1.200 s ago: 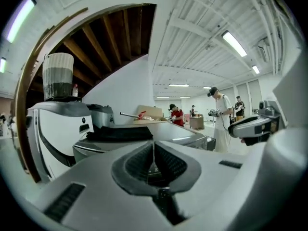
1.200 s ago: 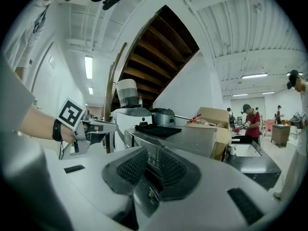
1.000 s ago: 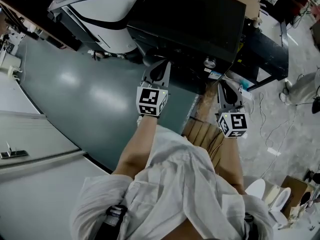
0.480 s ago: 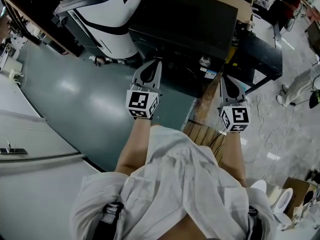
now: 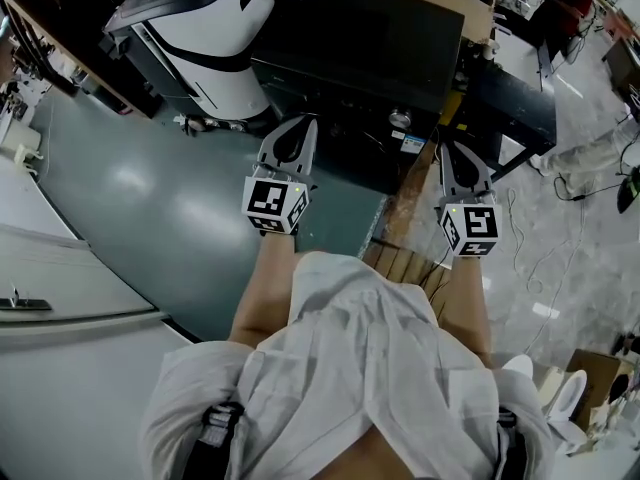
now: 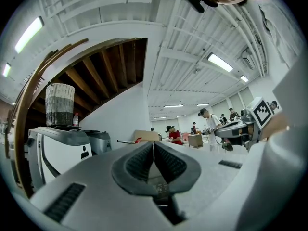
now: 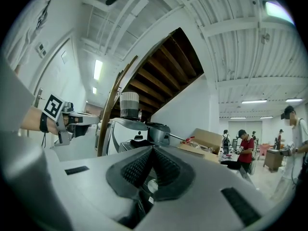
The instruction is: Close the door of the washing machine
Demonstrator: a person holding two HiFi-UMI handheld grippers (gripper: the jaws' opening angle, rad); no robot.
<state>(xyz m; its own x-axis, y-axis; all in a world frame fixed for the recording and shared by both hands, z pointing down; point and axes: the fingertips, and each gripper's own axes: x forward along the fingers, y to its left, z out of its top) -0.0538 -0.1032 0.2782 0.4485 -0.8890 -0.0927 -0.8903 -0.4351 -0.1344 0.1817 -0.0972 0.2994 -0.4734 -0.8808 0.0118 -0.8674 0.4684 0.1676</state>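
A white machine with a black curved stripe (image 5: 205, 38) stands at the top left of the head view, and its door is out of sight. It shows again as the white machine (image 6: 57, 150) and the white machine (image 7: 122, 131) in the two gripper views. A black-topped unit (image 5: 370, 38) stands right of it. My left gripper (image 5: 303, 128) is held out level toward these, shut and empty, with its pads (image 6: 166, 162) pressed together. My right gripper (image 5: 449, 153) is beside it, also shut with nothing between its fingers (image 7: 166, 170).
A wooden pallet (image 5: 410, 258) lies below my arms, beside a grey-green floor (image 5: 140, 188). Cables (image 5: 545, 243) trail on the pale floor to the right. A woven basket (image 6: 60, 105) sits on the white machine. A cardboard box (image 7: 207, 138) and several people (image 7: 245, 148) are farther off.
Both grippers have shifted up the head view, closer to the machines. The left one also drifted left.
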